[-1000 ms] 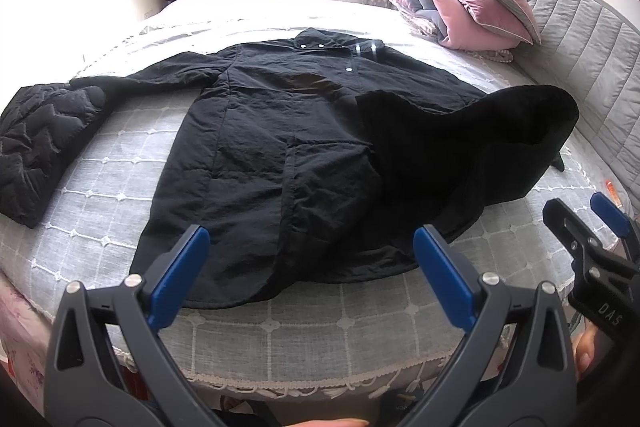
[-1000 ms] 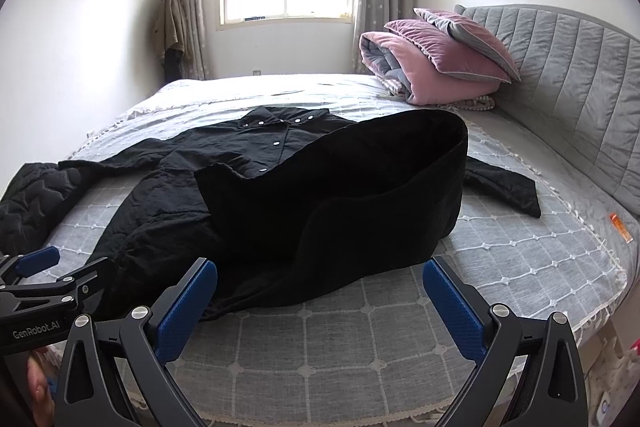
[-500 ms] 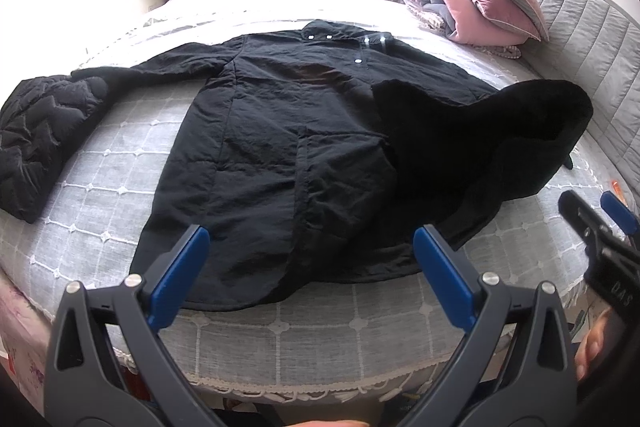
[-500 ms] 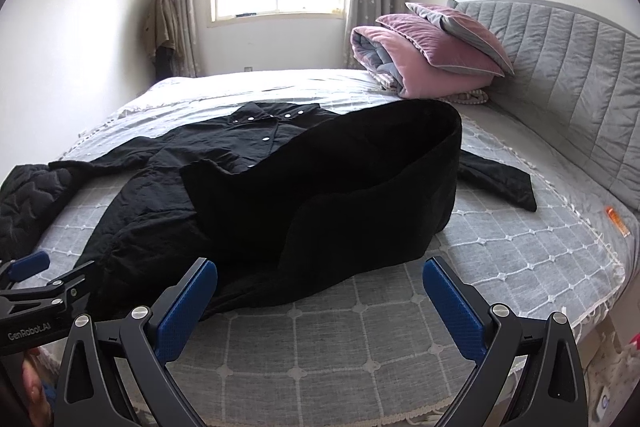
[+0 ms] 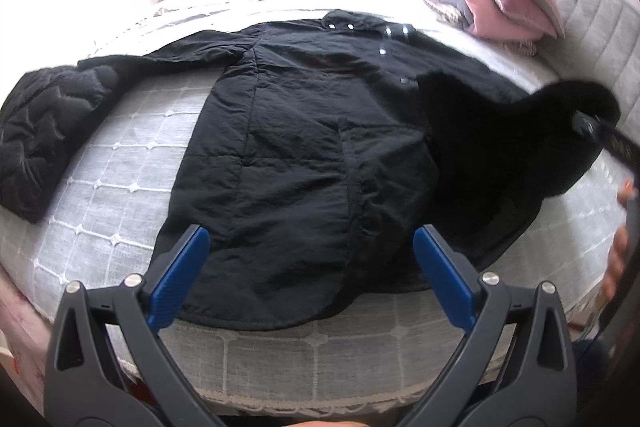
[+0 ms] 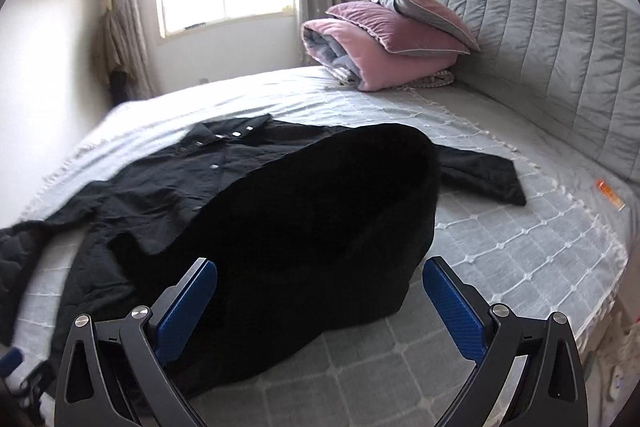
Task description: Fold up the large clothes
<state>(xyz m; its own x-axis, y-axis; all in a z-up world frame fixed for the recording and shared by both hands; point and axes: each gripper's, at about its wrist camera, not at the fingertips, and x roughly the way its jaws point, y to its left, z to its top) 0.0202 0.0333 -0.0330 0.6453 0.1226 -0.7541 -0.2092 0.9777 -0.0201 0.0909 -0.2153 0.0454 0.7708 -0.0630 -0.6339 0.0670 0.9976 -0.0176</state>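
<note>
1. Both cameras have pushed closer to the black coat since a second ago, so a grasp looks near.
2. The coat lies spread across the bed, mid-frame, its fleecy right panel flipped up.
3. Left tongs hover spread over the hem.
4. Right tongs hover spread before the panel, probably not touching; the view is blurred.

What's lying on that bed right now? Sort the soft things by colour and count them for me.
Black: 2, the long black coat and a quilted black jacket at its sleeve end.
Pink and grey: 2, a folded quilt with a pillow stacked on top.
Total: 4 soft things on the grey bedspread.
</note>
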